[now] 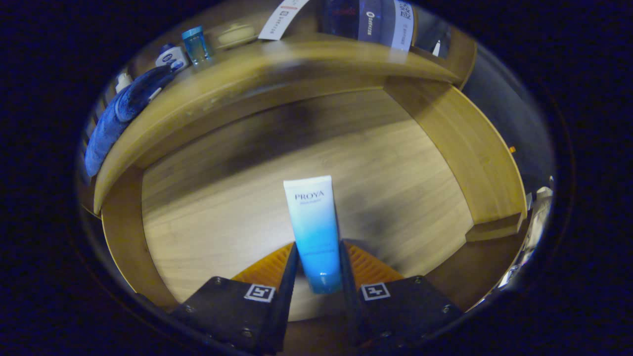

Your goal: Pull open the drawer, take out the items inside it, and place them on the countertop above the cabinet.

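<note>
A white-to-blue cosmetic tube (pixel 314 227) stands between my fingers, and my gripper (pixel 317 252) is shut on its lower, blue part. The tube points away from me, over the bare wooden floor of the open drawer (pixel 207 207). The drawer's side walls curve round on both sides, and the countertop (pixel 237 79) runs across just beyond its far wall. Whether the tube touches the drawer floor I cannot tell.
On the countertop lie a dark blue cloth (pixel 121 111), a small white jar with a blue lid (pixel 171 55), a blue translucent cup (pixel 197 45) and a pale dish (pixel 237 34). Cards and a dark box (pixel 356 17) stand further back.
</note>
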The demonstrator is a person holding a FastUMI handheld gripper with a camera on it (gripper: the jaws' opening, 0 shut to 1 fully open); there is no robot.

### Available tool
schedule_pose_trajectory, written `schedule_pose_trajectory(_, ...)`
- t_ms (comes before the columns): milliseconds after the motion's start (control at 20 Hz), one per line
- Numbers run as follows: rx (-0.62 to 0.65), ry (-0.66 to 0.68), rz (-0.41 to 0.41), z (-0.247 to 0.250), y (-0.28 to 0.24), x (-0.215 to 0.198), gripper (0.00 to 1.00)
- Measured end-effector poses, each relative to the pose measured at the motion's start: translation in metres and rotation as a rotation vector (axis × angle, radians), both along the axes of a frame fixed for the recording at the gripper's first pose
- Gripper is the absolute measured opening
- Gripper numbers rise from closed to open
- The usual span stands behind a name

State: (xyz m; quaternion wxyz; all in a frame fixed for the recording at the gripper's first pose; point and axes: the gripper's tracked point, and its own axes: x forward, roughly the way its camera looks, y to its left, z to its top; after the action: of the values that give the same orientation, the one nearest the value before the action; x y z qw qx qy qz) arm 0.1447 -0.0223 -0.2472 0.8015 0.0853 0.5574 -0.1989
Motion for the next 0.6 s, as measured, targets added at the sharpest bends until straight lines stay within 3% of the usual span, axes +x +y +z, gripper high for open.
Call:
schedule_pose_trajectory(250,-0.011,-0.028,0.038,-0.001,-0.001,0.001,0.36)
schedule_pose_trajectory(600,-0.058,-0.140,0.085,0.031,0.002,0.005,0.35)
